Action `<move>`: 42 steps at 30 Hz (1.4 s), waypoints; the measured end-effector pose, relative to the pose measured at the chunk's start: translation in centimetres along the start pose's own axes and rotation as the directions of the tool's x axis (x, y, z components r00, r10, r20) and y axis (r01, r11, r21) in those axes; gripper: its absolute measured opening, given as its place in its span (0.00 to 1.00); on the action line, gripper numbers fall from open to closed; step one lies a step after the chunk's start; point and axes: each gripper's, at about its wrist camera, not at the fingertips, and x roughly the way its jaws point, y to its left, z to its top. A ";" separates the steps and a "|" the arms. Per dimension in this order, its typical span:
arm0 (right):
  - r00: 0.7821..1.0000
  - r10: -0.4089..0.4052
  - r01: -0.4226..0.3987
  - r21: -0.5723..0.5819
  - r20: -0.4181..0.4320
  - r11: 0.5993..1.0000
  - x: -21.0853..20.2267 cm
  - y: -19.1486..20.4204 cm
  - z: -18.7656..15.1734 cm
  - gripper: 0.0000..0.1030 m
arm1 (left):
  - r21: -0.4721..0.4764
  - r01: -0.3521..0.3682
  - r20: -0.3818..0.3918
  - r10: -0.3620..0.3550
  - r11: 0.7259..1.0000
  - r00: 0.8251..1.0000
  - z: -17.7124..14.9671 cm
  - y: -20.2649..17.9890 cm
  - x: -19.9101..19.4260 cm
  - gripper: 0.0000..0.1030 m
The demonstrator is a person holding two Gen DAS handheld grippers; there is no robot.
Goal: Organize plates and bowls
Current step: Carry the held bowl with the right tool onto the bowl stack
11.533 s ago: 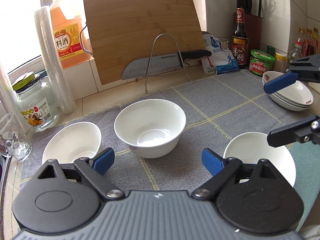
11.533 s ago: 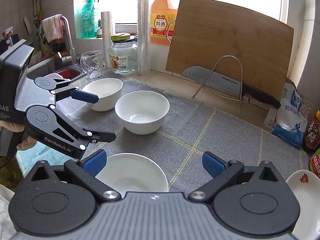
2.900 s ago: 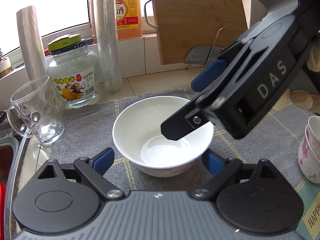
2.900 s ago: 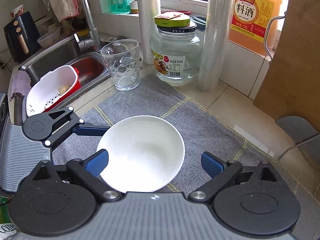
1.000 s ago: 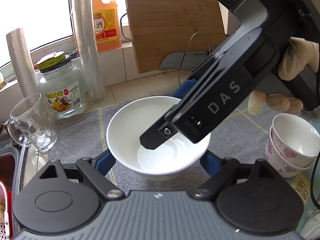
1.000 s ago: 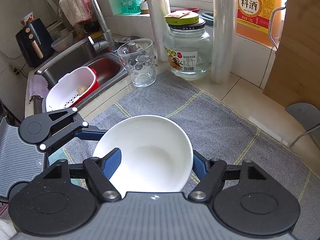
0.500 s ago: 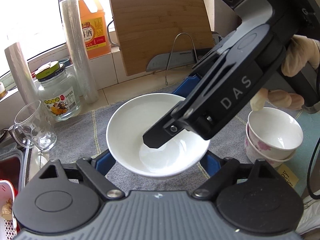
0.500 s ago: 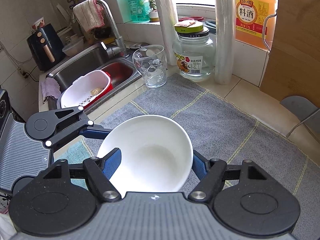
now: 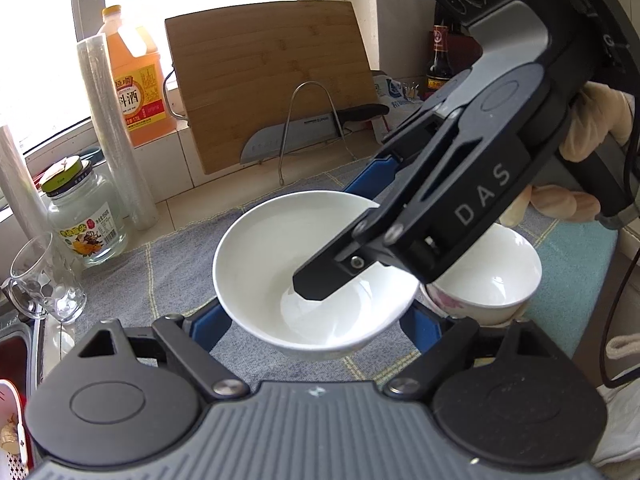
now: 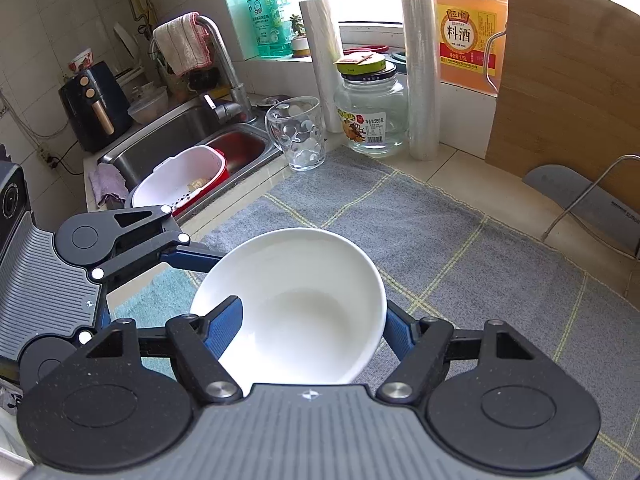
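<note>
Left wrist view, left to right: drinking glass (image 9: pixel 44 276) at the surface's left edge by the sink, then a lidded glass jar (image 9: pixel 84 216). Two rolls of cling film (image 9: pixel 116 132) stand upright along the back edge. An orange jug (image 9: pixel 136 88) sits on the ledge behind, with a wooden cutting board (image 9: pixel 272 80) leaning against the back wall. A knife (image 9: pixel 304 132) rests in a wire rack (image 9: pixel 308 120) in front of the board. A grey checked cloth (image 9: pixel 160 264) covers the middle of the surface. The white bowl (image 9: pixel 272 256) is over the cloth toward the front edge, tilted and off the cloth. The left gripper (image 9: pixel 314 328) has its jaws wide, with one blue pad on each side of the bowl's lower wall below the rim. Can't tell if the pads touch, as the bowl hides the contact. The right gripper (image 9: pixel 340 236) comes in from the right. Its jaws are narrow and clamped on the bowl: one finger is down inside and the blue pad is outside the far wall. A gloved hand (image 9: pixel 592 128) holds it. Just right of the bowl, stacked bowls (image 9: pixel 500 280) with pink flowers sit at the edge of a teal cloth (image 9: pixel 576 264). A dark bottle (image 9: pixel 438 56) stands at the back right corner. Right wrist view: sink (image 10: pixel 168 152) at the left edge with a white colander (image 10: pixel 180 180) in it. The same bowl sits between the right pads.
</note>
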 end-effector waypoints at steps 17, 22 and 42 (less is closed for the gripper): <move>0.986 -0.155 0.147 0.128 0.057 0.981 -7.1 -2.9 -5.1 0.77 | 0.116 0.159 0.033 -0.164 0.980 0.986 2.8 -5.0 2.1 0.87; 0.982 -0.182 0.172 0.168 0.045 0.971 -8.1 -3.9 -6.5 0.77 | 0.125 0.203 0.018 -0.207 0.971 0.978 3.4 -6.1 3.0 0.87; 0.985 -0.171 0.166 0.235 -0.001 0.958 -7.5 -5.2 -9.5 0.77 | 0.124 0.259 -0.050 -0.255 0.958 0.966 2.7 -7.7 4.3 0.87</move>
